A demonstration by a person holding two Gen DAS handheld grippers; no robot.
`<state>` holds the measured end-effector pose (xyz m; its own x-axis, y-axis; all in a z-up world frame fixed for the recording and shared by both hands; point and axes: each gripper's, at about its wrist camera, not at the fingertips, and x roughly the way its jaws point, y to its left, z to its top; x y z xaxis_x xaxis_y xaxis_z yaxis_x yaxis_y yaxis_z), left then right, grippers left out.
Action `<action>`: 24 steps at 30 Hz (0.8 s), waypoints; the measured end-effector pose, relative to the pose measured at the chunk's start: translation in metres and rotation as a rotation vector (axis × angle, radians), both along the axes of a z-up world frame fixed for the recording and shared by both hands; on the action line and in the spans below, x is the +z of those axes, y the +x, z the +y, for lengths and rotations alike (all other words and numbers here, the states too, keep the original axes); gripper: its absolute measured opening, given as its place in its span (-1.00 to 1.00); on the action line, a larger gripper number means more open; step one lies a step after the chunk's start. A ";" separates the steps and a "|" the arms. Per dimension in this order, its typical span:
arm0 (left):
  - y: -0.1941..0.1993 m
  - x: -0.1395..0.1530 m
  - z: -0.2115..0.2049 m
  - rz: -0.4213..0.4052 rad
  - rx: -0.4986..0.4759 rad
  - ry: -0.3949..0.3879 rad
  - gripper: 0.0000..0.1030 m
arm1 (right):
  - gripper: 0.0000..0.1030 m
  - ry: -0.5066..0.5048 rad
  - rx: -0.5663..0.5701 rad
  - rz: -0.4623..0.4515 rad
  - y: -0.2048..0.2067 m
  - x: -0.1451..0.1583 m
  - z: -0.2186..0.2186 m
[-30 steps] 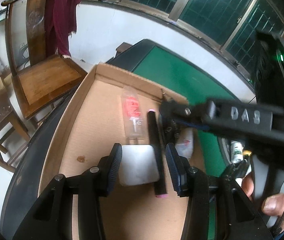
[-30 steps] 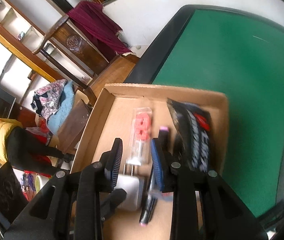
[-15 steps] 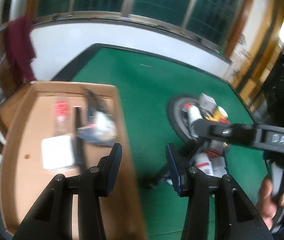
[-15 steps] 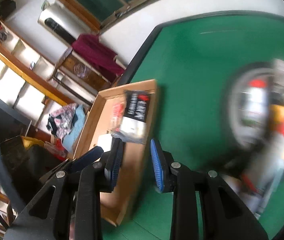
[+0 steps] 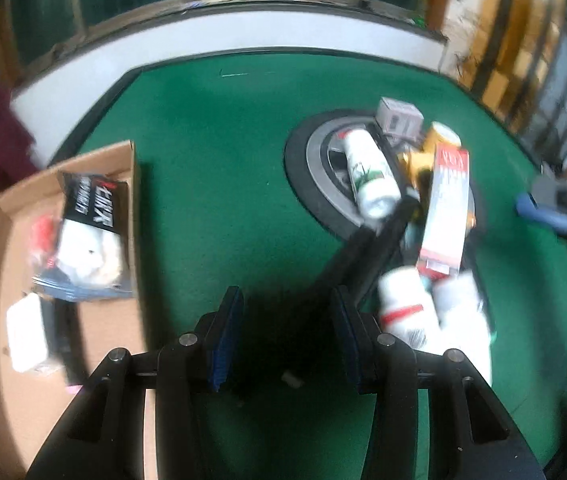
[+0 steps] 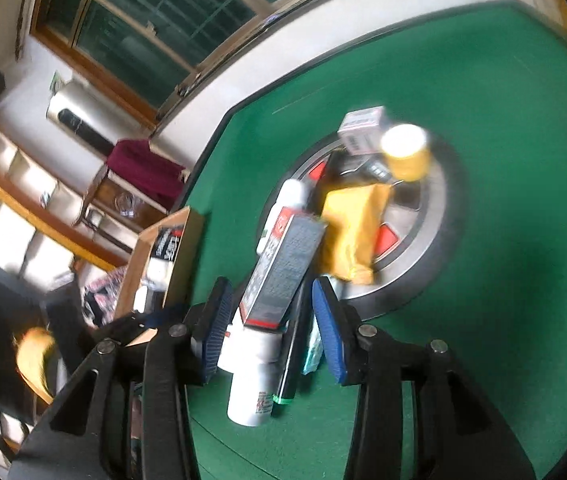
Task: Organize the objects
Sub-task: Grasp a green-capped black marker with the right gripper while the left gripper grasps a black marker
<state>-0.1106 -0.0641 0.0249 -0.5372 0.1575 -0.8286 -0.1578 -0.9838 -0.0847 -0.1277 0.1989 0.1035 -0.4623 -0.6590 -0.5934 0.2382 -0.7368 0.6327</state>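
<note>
A pile of items lies on a round grey disc [image 5: 319,184] on the green felt: white bottles [image 5: 367,172], a red and white carton [image 5: 445,208], a yellow bottle [image 6: 405,152] and a yellow packet [image 6: 351,232]. My left gripper [image 5: 285,312] hangs open over bare felt left of the pile, nothing between its fingers. A long black bar [image 5: 363,256] reaches its right finger. My right gripper [image 6: 271,320] is opening just short of the pile. A grey carton [image 6: 283,268] and a white bottle [image 6: 251,392] show between its fingers, untouched.
A cardboard box [image 5: 123,320] stands at the table's left, holding a black packet [image 5: 91,204] and a white block [image 5: 27,336]. A chair with a maroon cloth [image 6: 143,168] stands beyond the table edge. Windows line the far wall.
Both grippers swung from over the cardboard box rightward to the pile on the disc. The black packet now lies in the box. The right jaws stand wider apart.
</note>
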 end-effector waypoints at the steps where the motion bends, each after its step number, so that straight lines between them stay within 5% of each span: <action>1: -0.001 -0.001 0.001 -0.012 0.005 0.021 -0.22 | -0.23 -0.010 -0.001 -0.004 -0.001 0.000 0.002; 3: -0.001 -0.004 0.011 -0.065 -0.029 0.069 -0.22 | -0.23 -0.035 -0.008 -0.007 -0.001 0.002 0.005; 10: 0.026 -0.013 0.063 -0.090 -0.169 -0.018 -0.22 | -0.23 -0.061 -0.028 -0.012 0.000 0.002 0.019; 14: 0.031 -0.013 0.060 -0.056 -0.099 -0.044 -0.50 | -0.23 -0.043 -0.025 -0.007 0.003 0.002 0.020; 20: 0.046 -0.009 0.036 -0.046 -0.013 -0.006 -0.50 | -0.23 0.075 -0.031 -0.007 0.000 -0.003 0.017; 24: 0.056 -0.013 0.022 -0.023 0.061 -0.074 -0.50 | -0.24 0.214 0.029 -0.046 -0.005 -0.016 0.004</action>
<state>-0.0547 -0.0422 0.0119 -0.5250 0.0634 -0.8487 -0.0965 -0.9952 -0.0146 -0.1332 0.2031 0.0875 -0.4138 -0.5288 -0.7410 0.2359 -0.8485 0.4738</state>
